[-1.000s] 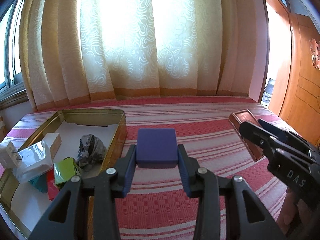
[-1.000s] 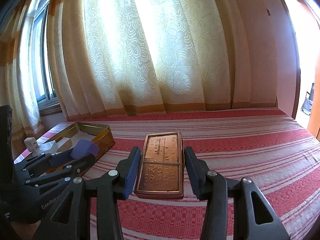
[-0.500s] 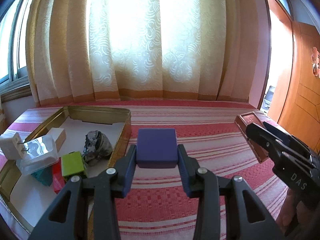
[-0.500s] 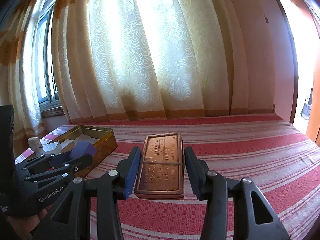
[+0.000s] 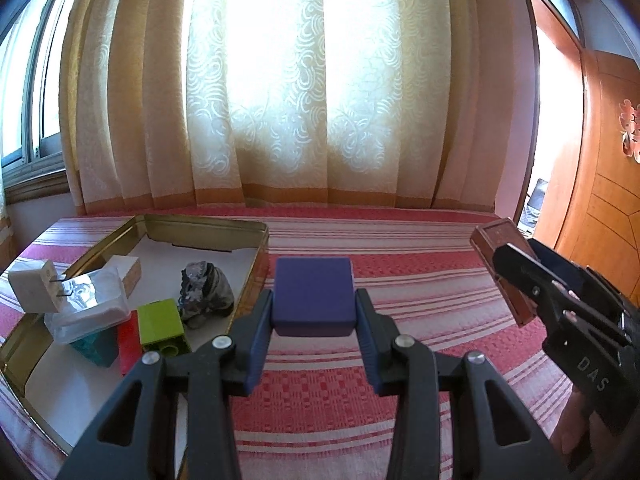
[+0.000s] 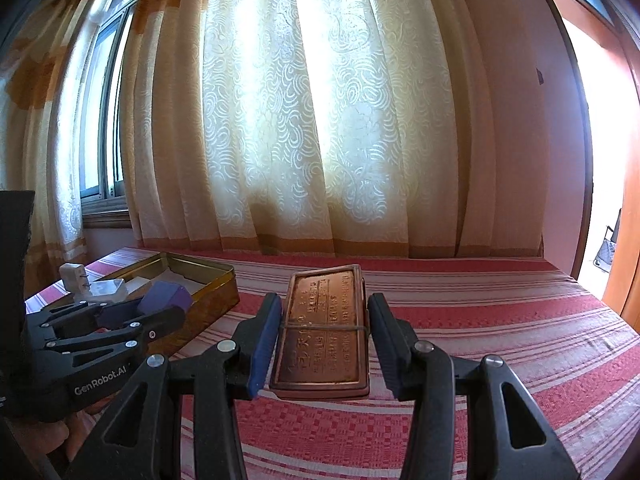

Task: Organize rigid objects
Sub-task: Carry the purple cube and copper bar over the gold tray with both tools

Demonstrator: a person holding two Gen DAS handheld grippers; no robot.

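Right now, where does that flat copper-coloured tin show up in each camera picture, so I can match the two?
Left wrist view: the copper tin sits at the right edge, seen edge-on, gripped by the right gripper.
Right wrist view: the tin is centre bottom, lid facing up, between the right gripper's fingers.
Shared landmark: the open gold tray on the striped red cloth, left in both.

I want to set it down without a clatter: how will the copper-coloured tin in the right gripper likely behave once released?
The copper-coloured tin looks rigid and flat, so it should lie stable rather than roll. Its glossy embossed face suggests smooth metal that may slip in the right gripper. The woven bedspread would probably muffle it.
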